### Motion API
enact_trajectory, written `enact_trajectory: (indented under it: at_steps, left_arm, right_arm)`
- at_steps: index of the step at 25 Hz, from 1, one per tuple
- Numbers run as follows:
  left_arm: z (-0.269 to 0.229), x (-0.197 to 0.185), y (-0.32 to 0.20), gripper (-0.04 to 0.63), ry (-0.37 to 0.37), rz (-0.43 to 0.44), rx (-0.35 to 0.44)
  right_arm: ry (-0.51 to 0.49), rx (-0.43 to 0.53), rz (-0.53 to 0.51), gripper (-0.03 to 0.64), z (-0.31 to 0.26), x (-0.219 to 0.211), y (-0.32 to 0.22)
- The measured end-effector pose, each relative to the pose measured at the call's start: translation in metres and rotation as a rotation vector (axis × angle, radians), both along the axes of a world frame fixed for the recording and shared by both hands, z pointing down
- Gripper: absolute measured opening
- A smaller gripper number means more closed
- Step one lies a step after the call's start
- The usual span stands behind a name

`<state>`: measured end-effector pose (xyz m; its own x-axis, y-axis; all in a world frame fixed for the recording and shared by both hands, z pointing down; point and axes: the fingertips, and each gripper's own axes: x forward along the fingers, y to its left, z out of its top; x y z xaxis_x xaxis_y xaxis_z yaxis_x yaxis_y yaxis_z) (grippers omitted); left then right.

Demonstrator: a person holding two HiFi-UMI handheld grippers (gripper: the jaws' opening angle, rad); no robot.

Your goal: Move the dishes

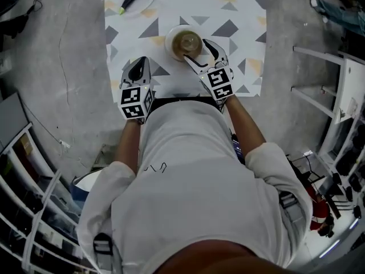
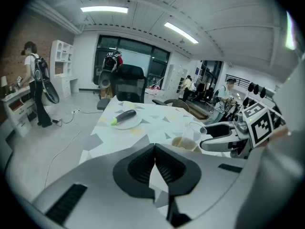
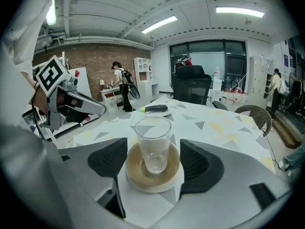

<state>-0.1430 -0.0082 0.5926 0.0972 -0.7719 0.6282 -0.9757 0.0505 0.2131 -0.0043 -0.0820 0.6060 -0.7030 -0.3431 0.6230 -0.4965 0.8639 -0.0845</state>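
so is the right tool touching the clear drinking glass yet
Apart. In the right gripper view the right tool stands open around the clear drinking glass, with round tan saucer showing in the gap on each side.

The head view's top edge cuts off the table (image 1: 188, 7) and far plate (image 1: 147, 3).

left gripper (image 1: 138, 63): fingers (image 2: 138, 168) together | right gripper (image 1: 197, 50): fingers (image 3: 108, 160) apart

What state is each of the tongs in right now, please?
Left tongs: closed, empty.
Right tongs: open, with the glass on its saucer between them, not gripped.
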Motion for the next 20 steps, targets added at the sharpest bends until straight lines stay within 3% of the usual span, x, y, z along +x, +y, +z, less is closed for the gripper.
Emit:
enact_trajectory:
  at_steps: [10, 20]
  left_arm:
    - [0.006, -0.012, 0.032, 0.018, -0.013, -0.117, -0.049]
    - [0.003, -0.01, 0.032, 0.018, -0.019, -0.132, -0.046]
  right_arm:
    - [0.002, -0.023, -0.091, 0.341, 0.028, -0.03, -0.008]
    - [-0.008, -0.015, -0.076, 0.285, 0.032, -0.035, -0.018]
